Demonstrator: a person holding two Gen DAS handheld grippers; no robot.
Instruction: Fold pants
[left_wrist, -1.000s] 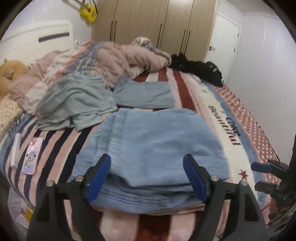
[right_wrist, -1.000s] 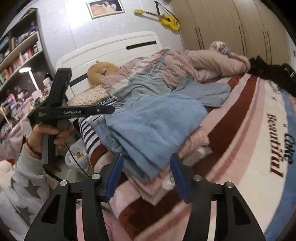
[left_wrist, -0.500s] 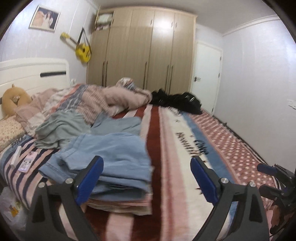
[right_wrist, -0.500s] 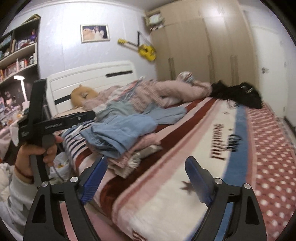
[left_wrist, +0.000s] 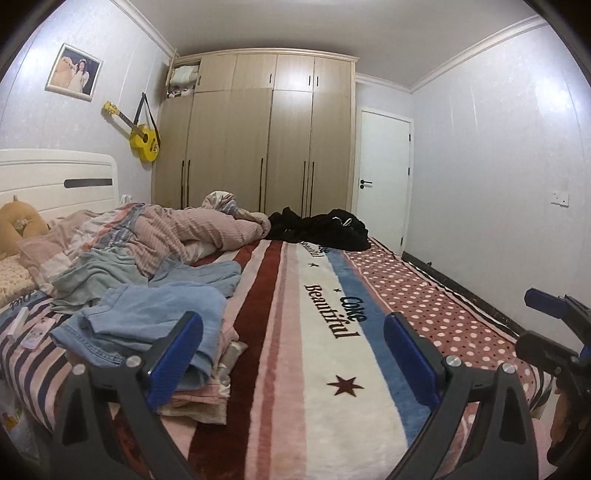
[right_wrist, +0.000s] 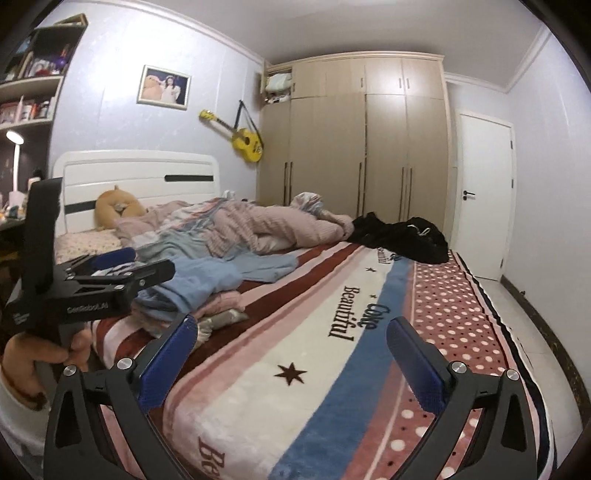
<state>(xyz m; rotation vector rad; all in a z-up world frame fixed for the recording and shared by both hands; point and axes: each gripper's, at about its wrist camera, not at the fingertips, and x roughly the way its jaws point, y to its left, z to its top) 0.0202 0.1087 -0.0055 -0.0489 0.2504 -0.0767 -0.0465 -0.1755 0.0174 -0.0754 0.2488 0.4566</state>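
The folded light-blue denim pants (left_wrist: 147, 325) lie on top of a stack of folded clothes at the left part of the bed; they also show in the right wrist view (right_wrist: 199, 288). My left gripper (left_wrist: 291, 354) is open and empty, held above the striped blanket to the right of the stack. My right gripper (right_wrist: 291, 358) is open and empty, held over the blanket near the bed's front edge. The left gripper also shows from the side in the right wrist view (right_wrist: 122, 269).
A striped blanket (left_wrist: 325, 354) covers the bed. Loose clothes (left_wrist: 92, 277), a pink quilt (left_wrist: 192, 229) and a black heap (left_wrist: 325, 229) lie further back. A phone (left_wrist: 37, 332) lies at the left edge. Wardrobe and door stand behind.
Both grippers have pulled back and to the right, away from the folded pants, and lifted. Both have opened wider. The pants stay on the stack.
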